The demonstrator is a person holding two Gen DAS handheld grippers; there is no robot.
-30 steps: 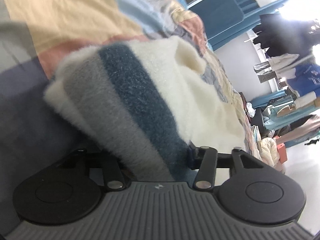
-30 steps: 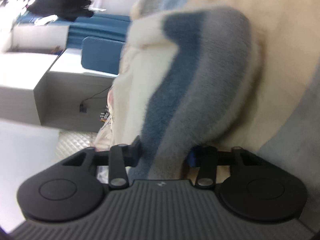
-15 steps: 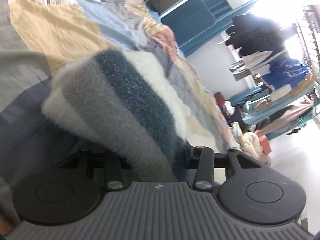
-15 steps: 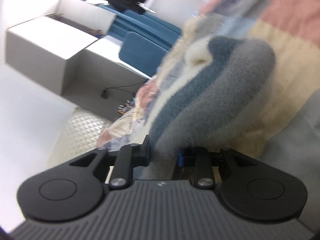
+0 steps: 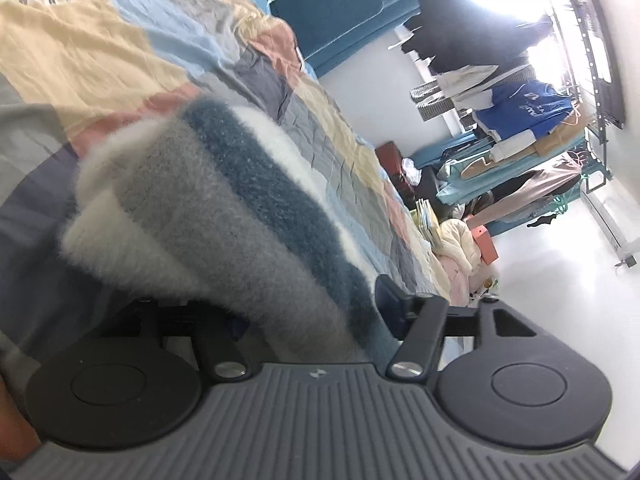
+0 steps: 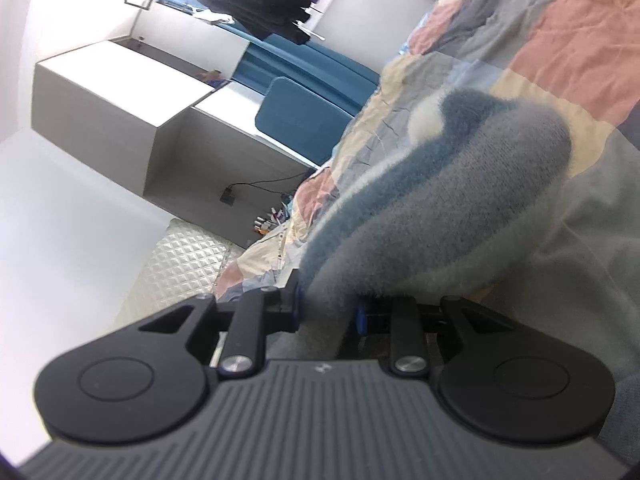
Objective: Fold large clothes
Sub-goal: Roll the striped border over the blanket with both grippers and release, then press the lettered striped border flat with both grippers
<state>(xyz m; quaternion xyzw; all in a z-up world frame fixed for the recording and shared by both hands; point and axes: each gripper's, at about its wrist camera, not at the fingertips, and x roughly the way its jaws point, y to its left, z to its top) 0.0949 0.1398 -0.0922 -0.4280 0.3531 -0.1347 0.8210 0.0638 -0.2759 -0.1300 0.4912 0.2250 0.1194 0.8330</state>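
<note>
Fuzzy striped sweater [image 5: 224, 216] sits clamped between left tongs [image 5: 308, 320] and right tongs [image 6: 326, 312].

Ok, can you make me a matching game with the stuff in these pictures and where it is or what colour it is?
Things:
1. fuzzy striped sweater
2. patchwork quilt
3. cushion
4. hanging clothes

Descriptions:
A. solid blue
B. pinched in both the left gripper and the right gripper
C. on a rack by the bright window
D. spread under the sweater

Pairs: 1-B, 2-D, 3-A, 4-C
</note>
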